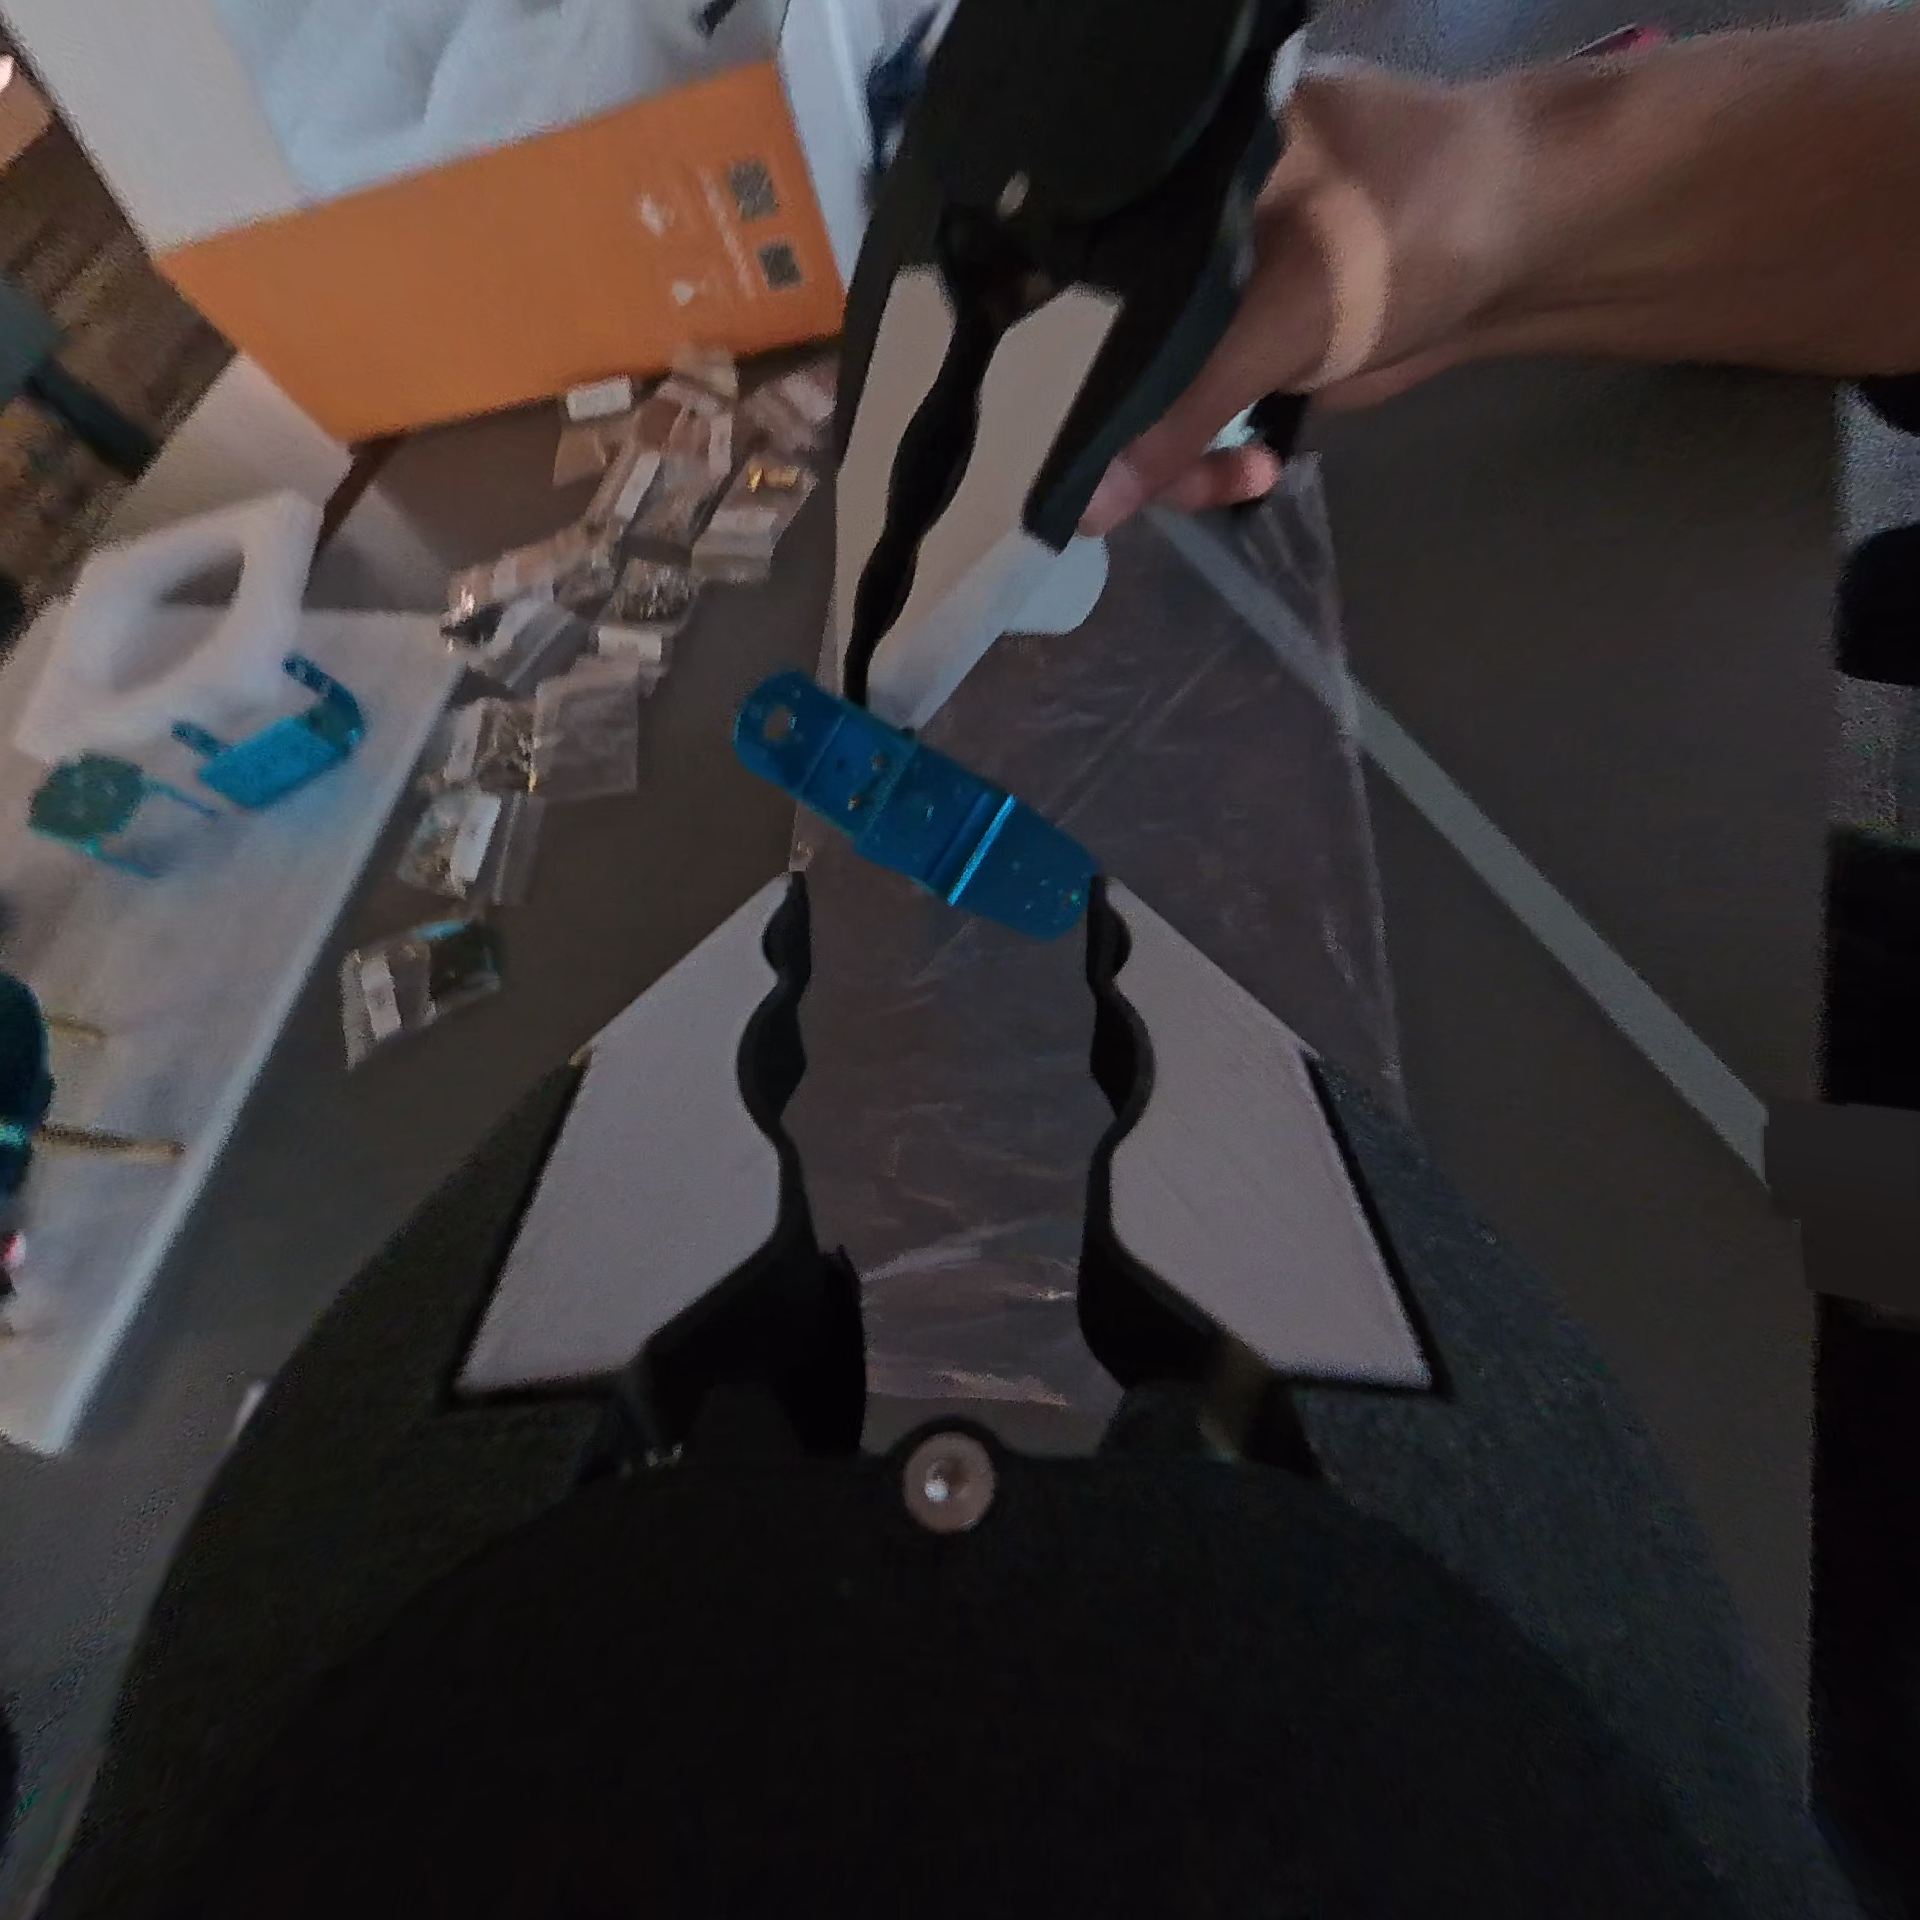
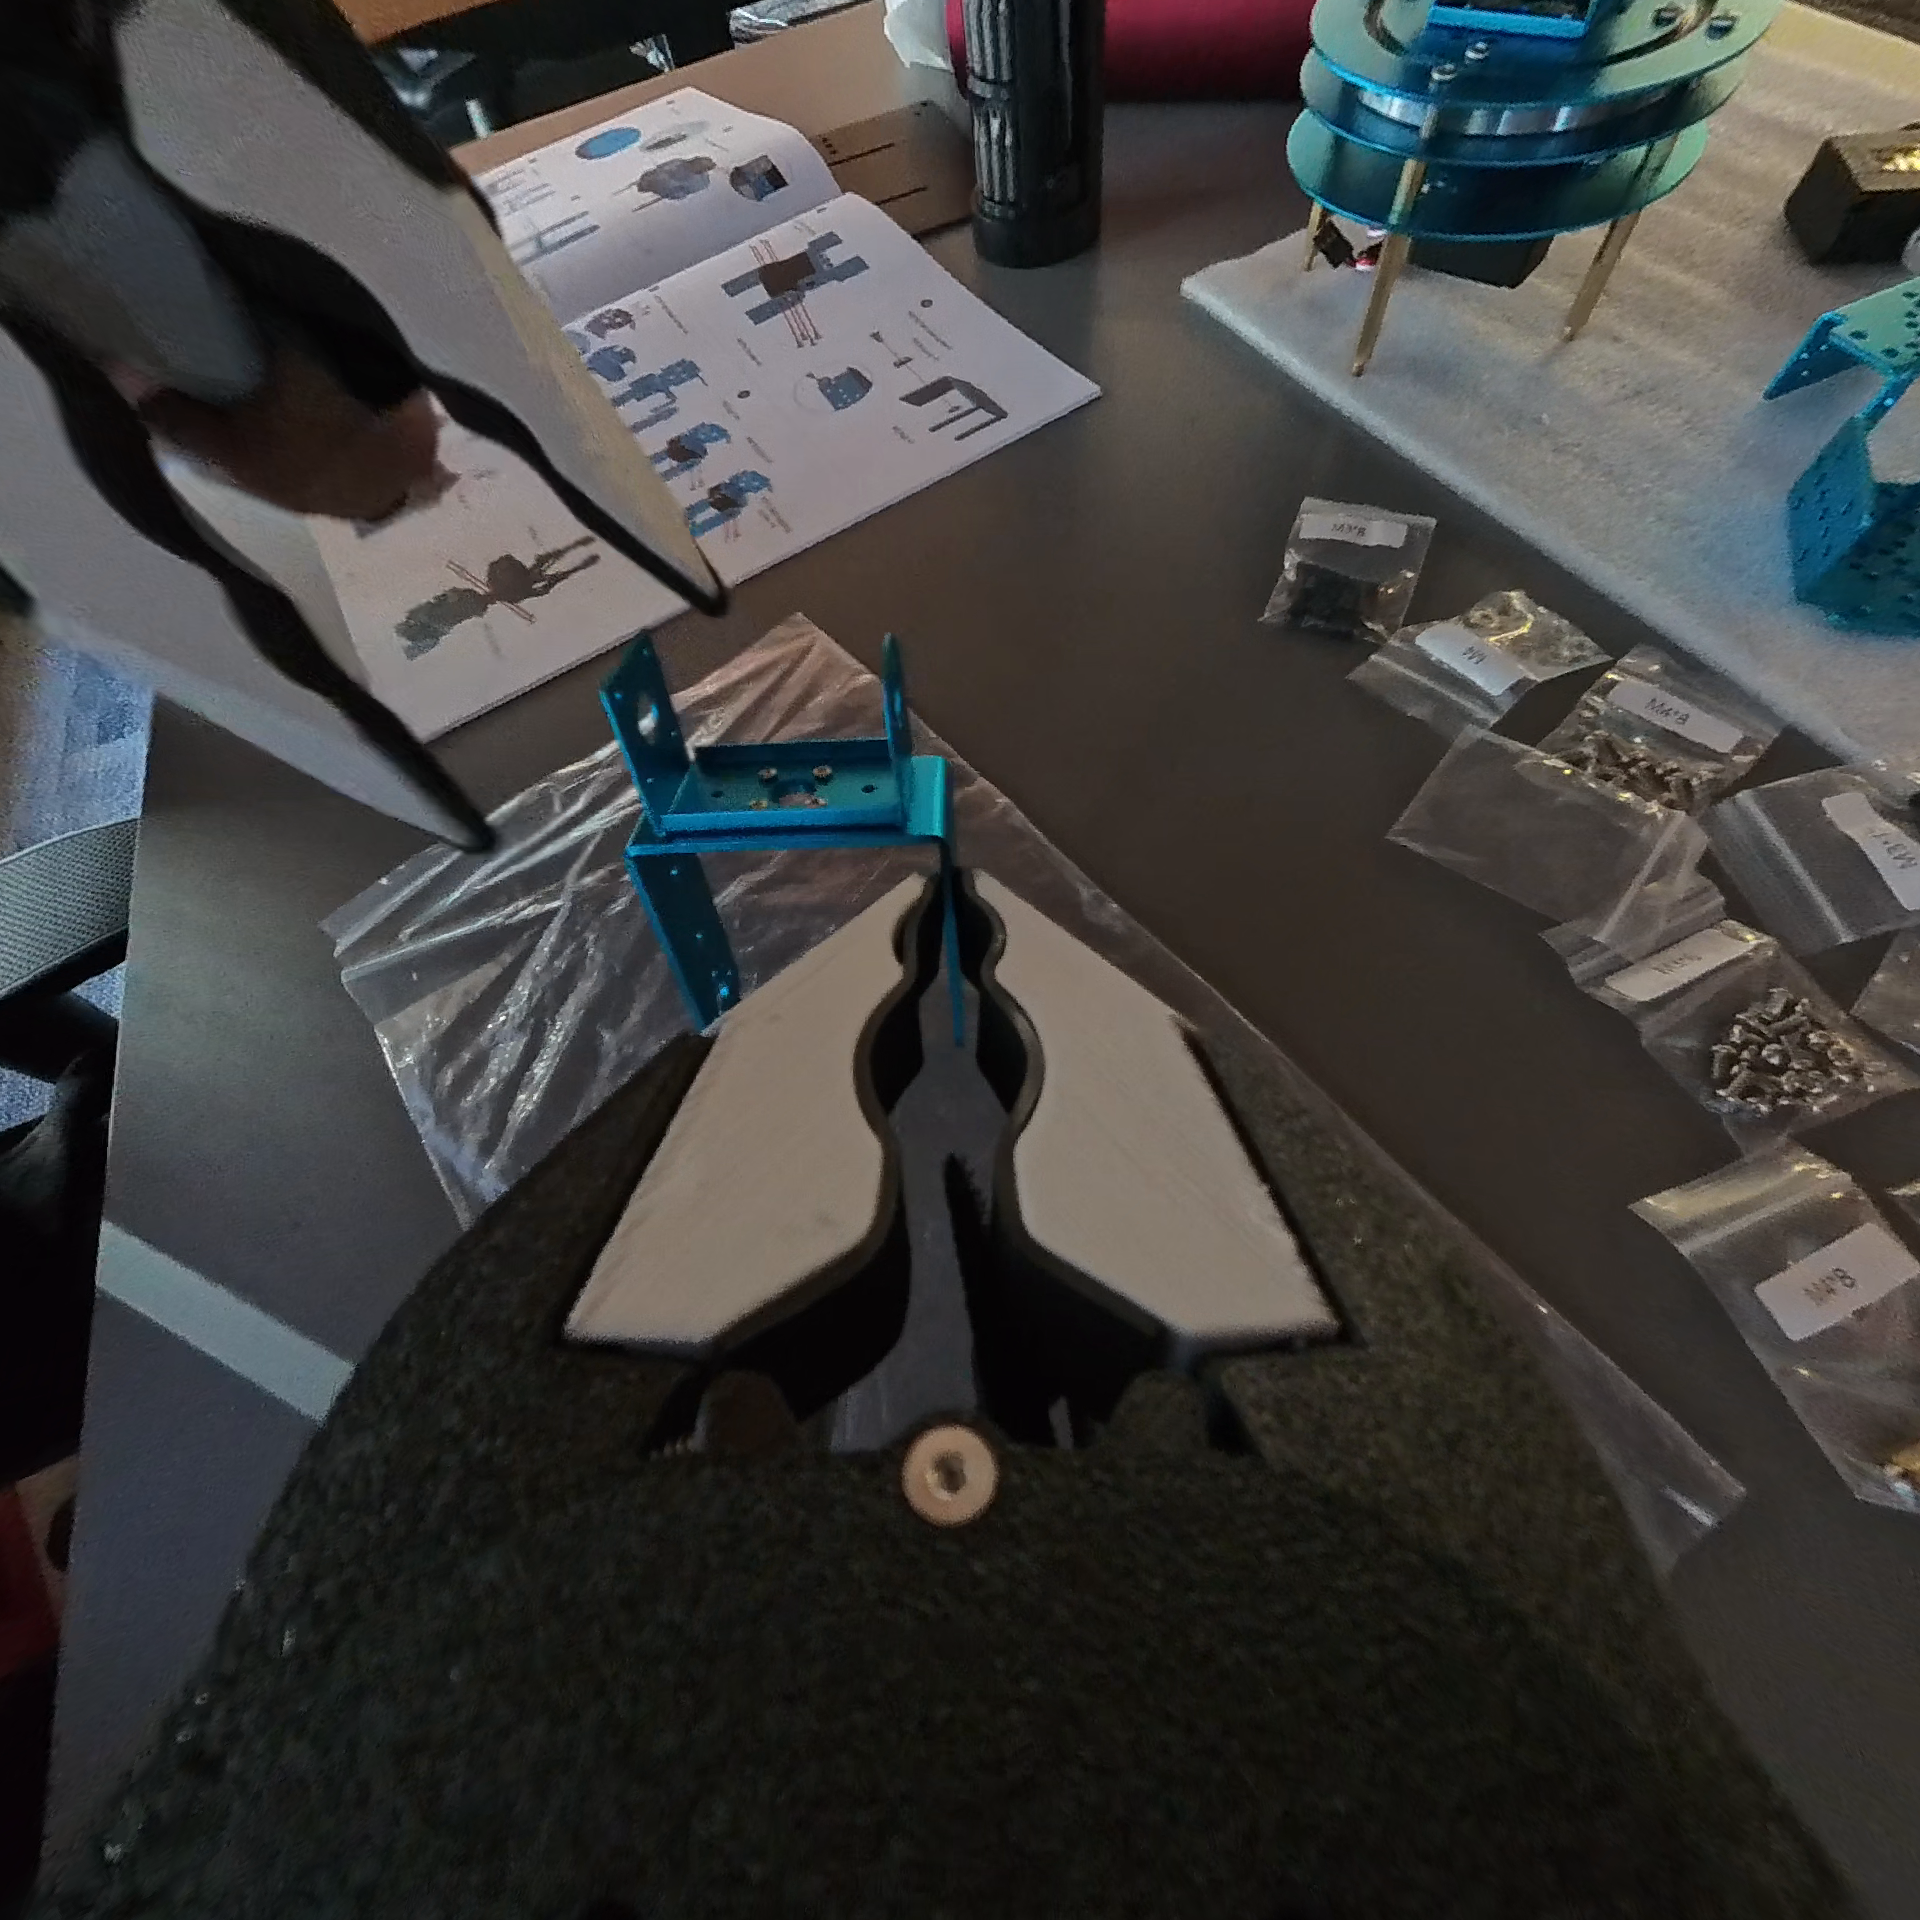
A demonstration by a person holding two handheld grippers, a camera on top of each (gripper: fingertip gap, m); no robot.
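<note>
R gripper: jaws pinched on the thin edge flange of the blue anodised metal U-bracket assy, two perforated brackets joined back to back w/ small brass-coloured screws showing in the shared plate. Held up off the grey tabletop, over a crumpled clear plastic bag.

L gripper: jaws spread wide, holding nothing, tips just beside the bracket's far end; can't tell if the right-hand tip touches it. A bare hand grips the R tool in the left wrist view.

Handling, as judgement: the grip is on one flange only, so the part prob. pivots if pushed at the free end. Thin metal between wavy pads, so little bite.

Around: open illustrated instruction booklet behind, small zip bags of screws to the right, stacked blue disc assy on brass legs on a white foam sheet, orange cardboard box further off.
</note>
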